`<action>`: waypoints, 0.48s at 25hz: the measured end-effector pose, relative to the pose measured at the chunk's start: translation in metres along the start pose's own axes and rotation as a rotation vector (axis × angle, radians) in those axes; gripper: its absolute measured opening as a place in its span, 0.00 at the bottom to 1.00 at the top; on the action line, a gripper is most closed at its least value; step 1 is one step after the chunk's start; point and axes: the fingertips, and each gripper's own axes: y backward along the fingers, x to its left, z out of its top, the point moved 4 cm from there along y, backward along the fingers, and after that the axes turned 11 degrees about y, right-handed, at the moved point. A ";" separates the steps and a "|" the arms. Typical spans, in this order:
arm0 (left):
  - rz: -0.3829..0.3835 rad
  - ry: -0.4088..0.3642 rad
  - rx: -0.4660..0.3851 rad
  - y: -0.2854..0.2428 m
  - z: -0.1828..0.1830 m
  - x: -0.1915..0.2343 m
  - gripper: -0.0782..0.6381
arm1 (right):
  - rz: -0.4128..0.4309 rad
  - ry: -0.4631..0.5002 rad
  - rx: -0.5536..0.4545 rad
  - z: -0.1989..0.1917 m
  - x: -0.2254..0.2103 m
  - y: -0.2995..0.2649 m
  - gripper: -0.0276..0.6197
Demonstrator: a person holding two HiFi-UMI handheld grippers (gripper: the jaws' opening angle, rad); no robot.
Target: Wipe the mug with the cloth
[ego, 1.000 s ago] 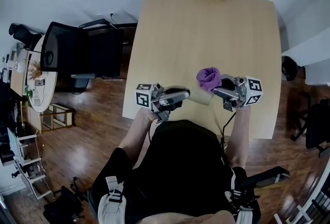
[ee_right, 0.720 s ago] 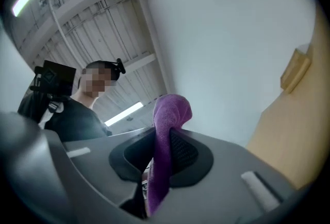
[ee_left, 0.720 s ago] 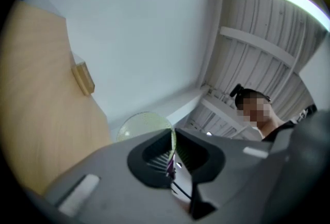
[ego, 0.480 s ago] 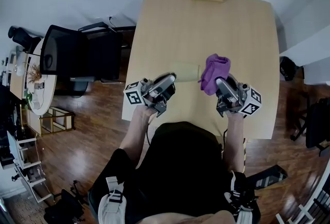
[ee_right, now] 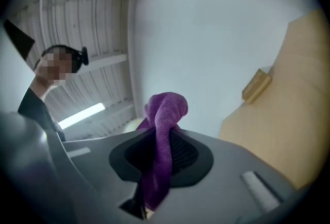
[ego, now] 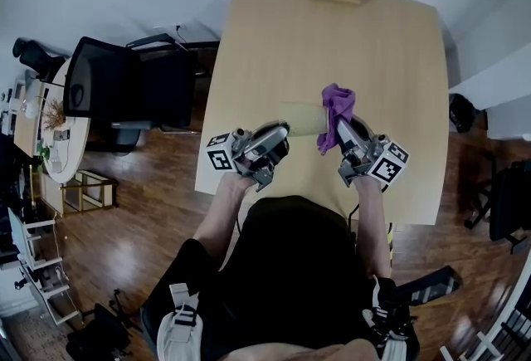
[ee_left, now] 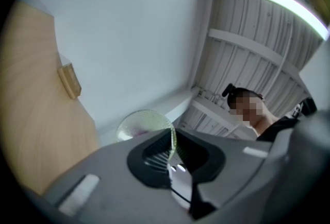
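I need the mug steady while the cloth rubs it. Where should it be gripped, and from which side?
Pinch the thin wall at its open end, coming in along its length, as the left gripper does. The mug lies sideways in the air, so that grip leaves its side and far end free for the cloth in the right gripper.

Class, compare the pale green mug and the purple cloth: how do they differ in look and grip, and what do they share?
The pale green translucent mug is rigid and smooth; the purple woven cloth is soft and bunched. The left claw pinches the mug's thin wall; the right claw clamps a thick fold of the cloth. Both are held above the light wooden table.
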 end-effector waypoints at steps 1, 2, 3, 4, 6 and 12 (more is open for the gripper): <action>-0.003 0.009 -0.013 0.004 0.002 0.001 0.17 | -0.056 0.033 0.066 -0.006 -0.006 0.001 0.14; -0.003 0.011 -0.024 0.006 0.004 0.002 0.17 | -0.106 0.060 0.116 -0.010 -0.011 0.002 0.14; 0.002 0.005 -0.027 0.006 0.006 0.002 0.17 | -0.136 0.071 0.132 -0.008 -0.014 0.005 0.14; 0.009 -0.004 -0.026 0.006 0.008 0.002 0.17 | -0.137 0.066 0.110 -0.001 -0.012 0.007 0.14; 0.024 -0.016 -0.027 0.006 0.010 0.004 0.17 | -0.079 0.041 0.013 0.023 0.001 0.011 0.14; 0.017 -0.026 -0.017 -0.001 0.007 0.005 0.17 | 0.053 0.045 -0.028 0.044 0.039 -0.006 0.14</action>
